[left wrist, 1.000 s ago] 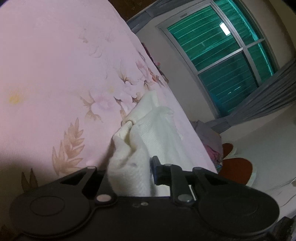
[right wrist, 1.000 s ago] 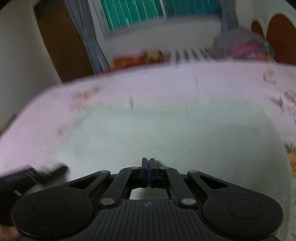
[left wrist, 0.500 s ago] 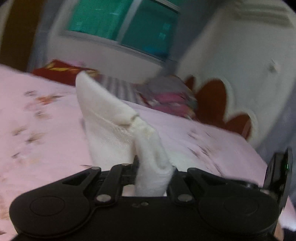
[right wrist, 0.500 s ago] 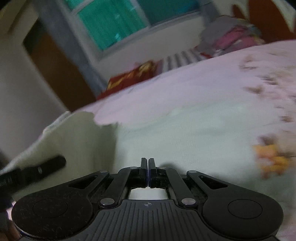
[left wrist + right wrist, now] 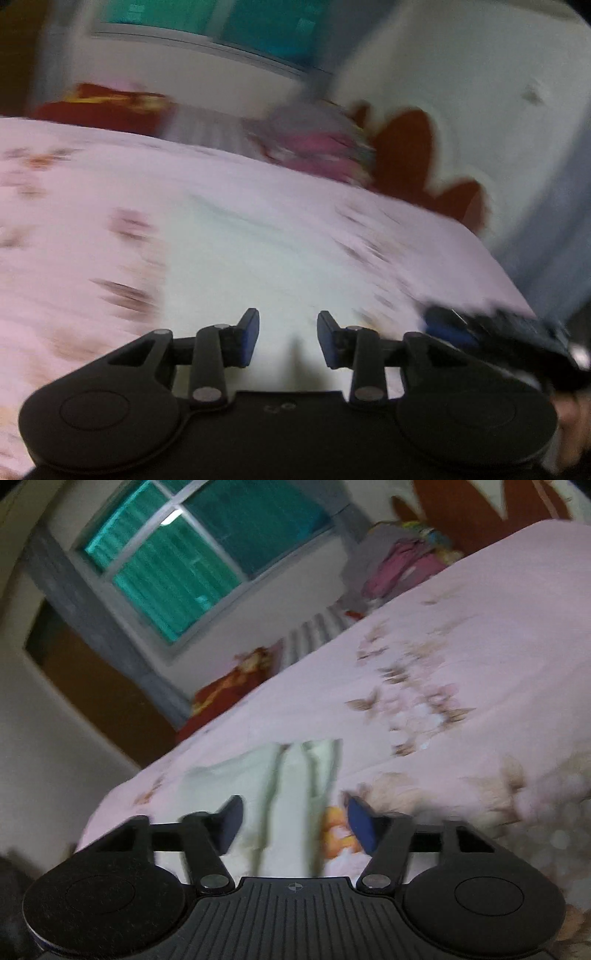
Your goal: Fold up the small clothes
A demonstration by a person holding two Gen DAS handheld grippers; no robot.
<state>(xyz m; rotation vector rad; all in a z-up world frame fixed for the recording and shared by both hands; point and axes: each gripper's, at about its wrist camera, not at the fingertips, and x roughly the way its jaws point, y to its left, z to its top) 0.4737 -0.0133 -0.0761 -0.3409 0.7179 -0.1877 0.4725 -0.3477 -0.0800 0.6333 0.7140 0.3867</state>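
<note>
A small white garment point(image 5: 251, 266) lies flat on the pink floral bedsheet point(image 5: 74, 206), blurred by motion. My left gripper point(image 5: 288, 339) is open and empty just above its near edge. In the right wrist view the same white garment point(image 5: 288, 775) lies folded with visible creases on the sheet point(image 5: 480, 686). My right gripper point(image 5: 291, 823) is open and empty over its near end. The right gripper also shows in the left wrist view point(image 5: 495, 332) at the lower right.
A pile of pink and grey clothes point(image 5: 399, 565) sits at the head of the bed by the brown headboard point(image 5: 410, 155). A red cushion point(image 5: 232, 683) lies at the far edge under the window point(image 5: 192, 561).
Both grippers have opened. The left one has let go of the white garment it held raised; the garment now lies flat on the bed. Both cameras have swung.
</note>
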